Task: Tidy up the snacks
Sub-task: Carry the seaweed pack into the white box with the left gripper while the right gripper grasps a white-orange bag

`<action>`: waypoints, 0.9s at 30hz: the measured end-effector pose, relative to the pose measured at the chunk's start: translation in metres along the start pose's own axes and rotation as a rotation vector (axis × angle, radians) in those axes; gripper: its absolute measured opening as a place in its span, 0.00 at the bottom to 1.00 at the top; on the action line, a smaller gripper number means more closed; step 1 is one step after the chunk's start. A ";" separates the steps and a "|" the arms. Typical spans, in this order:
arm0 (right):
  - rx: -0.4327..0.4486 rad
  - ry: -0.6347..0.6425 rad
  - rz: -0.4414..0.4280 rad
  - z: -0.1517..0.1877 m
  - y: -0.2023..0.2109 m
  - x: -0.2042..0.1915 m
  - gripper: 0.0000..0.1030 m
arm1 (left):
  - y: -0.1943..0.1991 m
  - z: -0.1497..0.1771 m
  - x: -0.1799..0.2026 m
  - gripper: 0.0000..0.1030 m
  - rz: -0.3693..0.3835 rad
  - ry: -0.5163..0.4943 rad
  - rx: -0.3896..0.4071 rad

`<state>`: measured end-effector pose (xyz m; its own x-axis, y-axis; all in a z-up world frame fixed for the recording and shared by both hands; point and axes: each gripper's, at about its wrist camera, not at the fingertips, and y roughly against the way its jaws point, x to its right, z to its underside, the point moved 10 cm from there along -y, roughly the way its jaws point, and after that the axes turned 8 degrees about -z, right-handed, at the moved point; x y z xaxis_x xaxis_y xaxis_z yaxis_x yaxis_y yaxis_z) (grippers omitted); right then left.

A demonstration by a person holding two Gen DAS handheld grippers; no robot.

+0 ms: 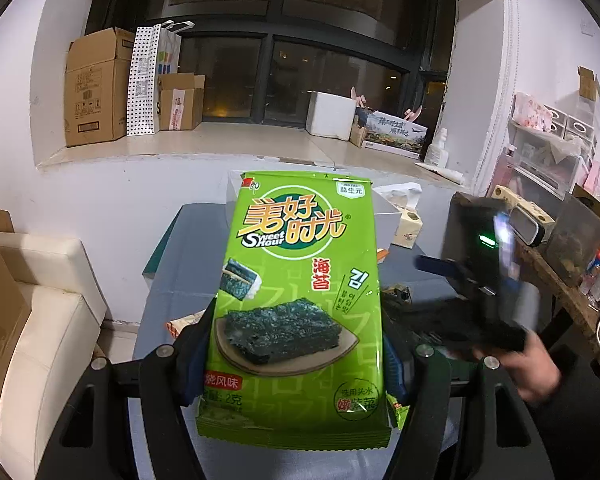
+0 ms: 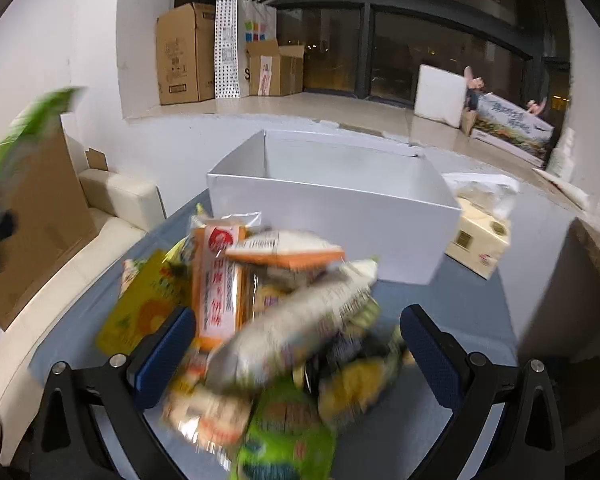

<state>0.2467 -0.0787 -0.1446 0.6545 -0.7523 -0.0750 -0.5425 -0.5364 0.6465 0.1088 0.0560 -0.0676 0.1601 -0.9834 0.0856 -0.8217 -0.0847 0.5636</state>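
My left gripper (image 1: 296,360) is shut on a green seaweed snack packet (image 1: 300,300) and holds it upright above the grey-blue table (image 1: 180,280). The packet also shows as a green blur at the left edge of the right wrist view (image 2: 24,132). My right gripper (image 2: 296,344) is open above a pile of snack packets (image 2: 260,332) on the table; a silver-white packet (image 2: 296,320) lies between its fingers, not gripped. An open white box (image 2: 340,216) stands behind the pile. The right gripper also shows, blurred, in the left wrist view (image 1: 480,280).
A tissue box (image 2: 480,240) stands right of the white box. A cream sofa (image 1: 48,320) and cardboard (image 2: 40,220) are left of the table. Cardboard boxes (image 1: 96,88) and a foam box (image 2: 440,96) sit on the window ledge. A cluttered wooden shelf (image 1: 572,264) is at right.
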 end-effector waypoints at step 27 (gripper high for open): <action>0.189 -0.101 -0.208 -0.060 0.061 0.021 0.40 | -0.022 -0.019 0.010 0.71 0.043 -0.022 0.014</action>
<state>0.2591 -0.1045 -0.0610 0.7111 -0.6482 -0.2724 -0.4972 -0.7375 0.4570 0.1392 0.0509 -0.0635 0.1120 -0.9895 0.0911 -0.8351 -0.0440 0.5484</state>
